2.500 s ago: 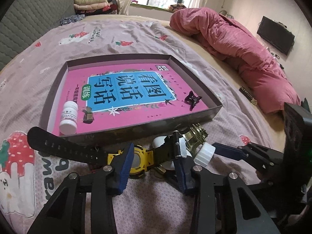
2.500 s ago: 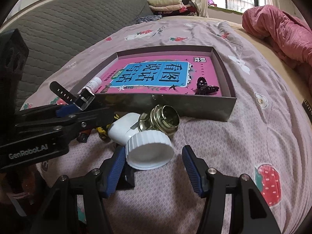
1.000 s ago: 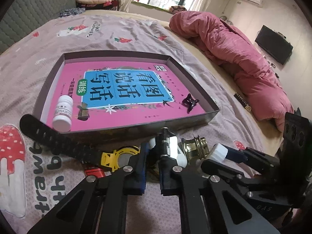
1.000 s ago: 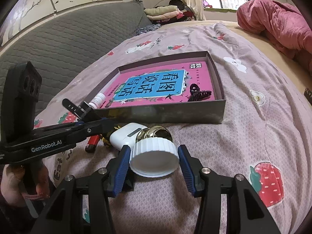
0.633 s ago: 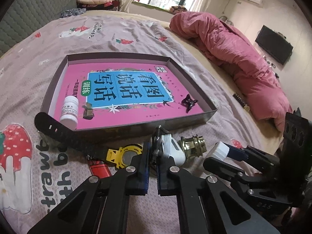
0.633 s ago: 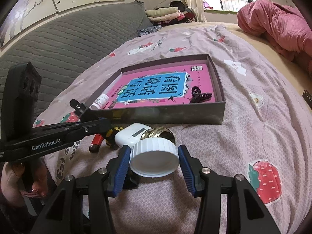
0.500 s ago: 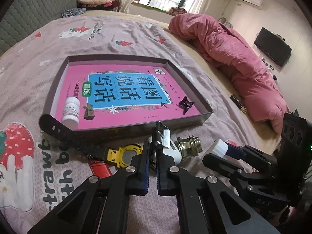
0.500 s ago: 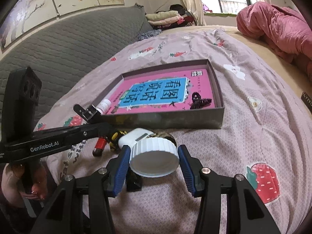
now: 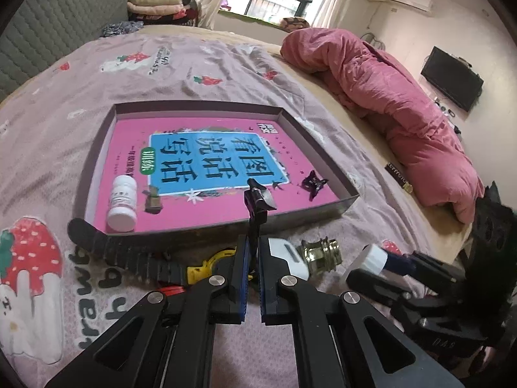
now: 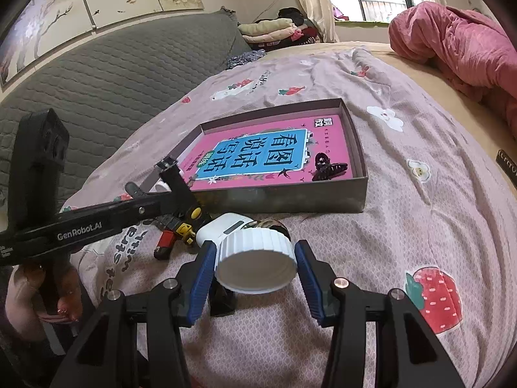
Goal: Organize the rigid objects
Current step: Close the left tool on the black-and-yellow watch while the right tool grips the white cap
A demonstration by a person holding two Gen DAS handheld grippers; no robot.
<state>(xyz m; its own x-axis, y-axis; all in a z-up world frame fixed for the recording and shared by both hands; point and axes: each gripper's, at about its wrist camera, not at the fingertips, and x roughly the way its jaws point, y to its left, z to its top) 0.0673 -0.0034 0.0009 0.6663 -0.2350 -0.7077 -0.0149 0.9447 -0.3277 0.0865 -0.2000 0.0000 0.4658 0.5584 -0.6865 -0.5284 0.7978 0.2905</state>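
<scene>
My left gripper (image 9: 253,255) is shut on the black strap of a yellow watch (image 9: 255,216); the strap's buckle end sticks up above the fingers, and the other strap (image 9: 122,252) trails left on the bed. My right gripper (image 10: 255,258) is shut on a white jar lid (image 10: 257,258), held just above the bed. A shallow grey box (image 9: 226,226) holding a pink book (image 9: 206,158), a white pill bottle (image 9: 122,202) and a black hair clip (image 9: 311,183) lies ahead of both grippers. The box also shows in the right wrist view (image 10: 290,197).
A white earbud case (image 9: 287,257), a brass fitting (image 9: 321,253) and a red lighter (image 10: 164,241) lie on the bed before the box. A pink quilt (image 9: 387,97) is heaped at right. A grey padded headboard (image 10: 113,80) is at left.
My left gripper closed on the watch strap and lifted it, so the buckle end now stands up. My right gripper closed on the white lid and raised it off the bed.
</scene>
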